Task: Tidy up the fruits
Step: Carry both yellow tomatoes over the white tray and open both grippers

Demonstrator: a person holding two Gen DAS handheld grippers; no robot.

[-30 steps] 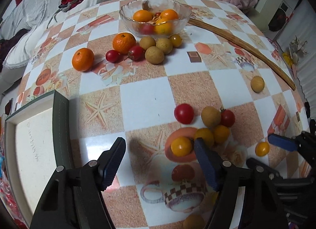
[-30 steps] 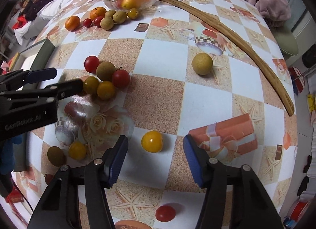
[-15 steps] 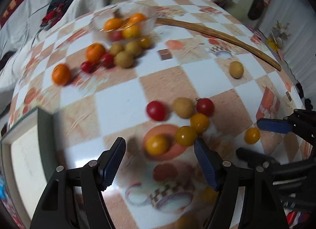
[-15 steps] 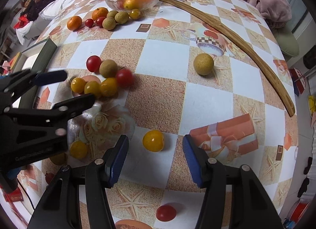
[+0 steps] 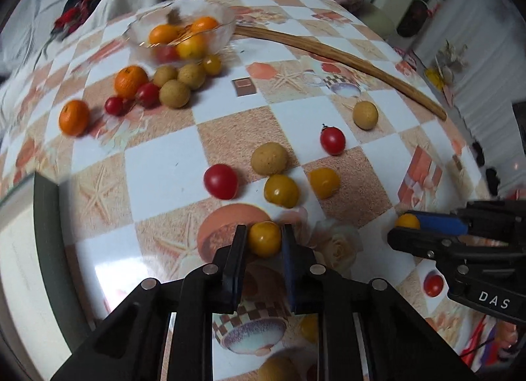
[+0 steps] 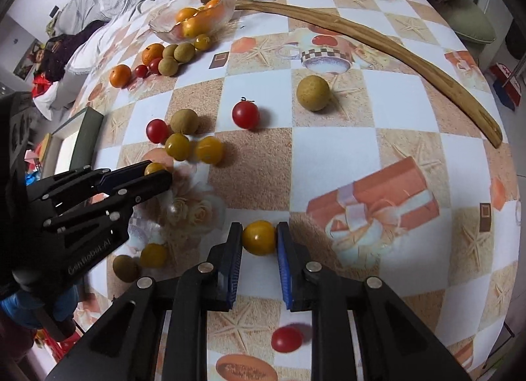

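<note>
Left fruit: yellow tomato (image 5: 264, 238) on the table (image 5: 157, 164), pinched between the left tongs (image 5: 263, 243).
Right fruit: second yellow tomato (image 6: 259, 237), clamped by the right tongs (image 6: 258, 239), seemingly resting on the table.
Bowl: glass bowl (image 6: 164, 28), far edge, holding oranges.

Glass bowl (image 5: 179, 34) blurred; lowest brown fruit (image 5: 277, 369) cut off.

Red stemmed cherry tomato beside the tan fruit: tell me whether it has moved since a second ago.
Yes. The red stemmed tomato rolled away from the tan fruit it touched, toward the wooden stick.
</note>
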